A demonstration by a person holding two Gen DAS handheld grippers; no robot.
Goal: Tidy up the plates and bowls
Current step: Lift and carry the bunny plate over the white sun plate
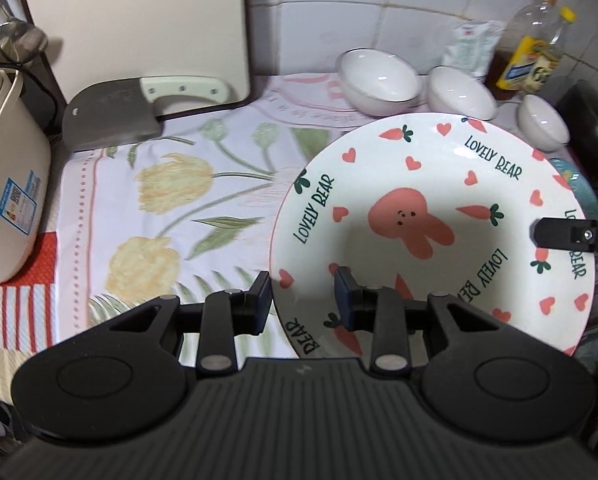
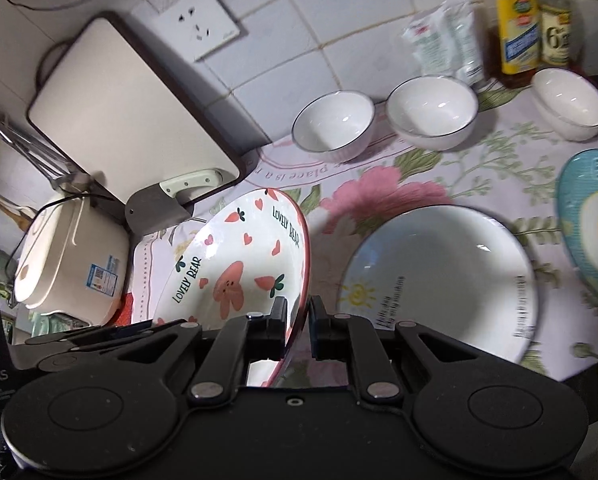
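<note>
Our right gripper (image 2: 297, 330) pinches the rabbit plate (image 2: 235, 264) by its rim; our left gripper (image 1: 301, 300) straddles the opposite edge, and we cannot tell whether it bites. The plate hangs tilted above the floral cloth (image 1: 147, 184), beside the sun plate (image 2: 439, 276). We judge it could slip and strike that plate.

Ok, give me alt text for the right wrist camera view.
The right gripper pinches the rim of a tilted pink rabbit plate above a floral cloth. A white plate, three white bowls and a cleaver lie beyond.
</note>
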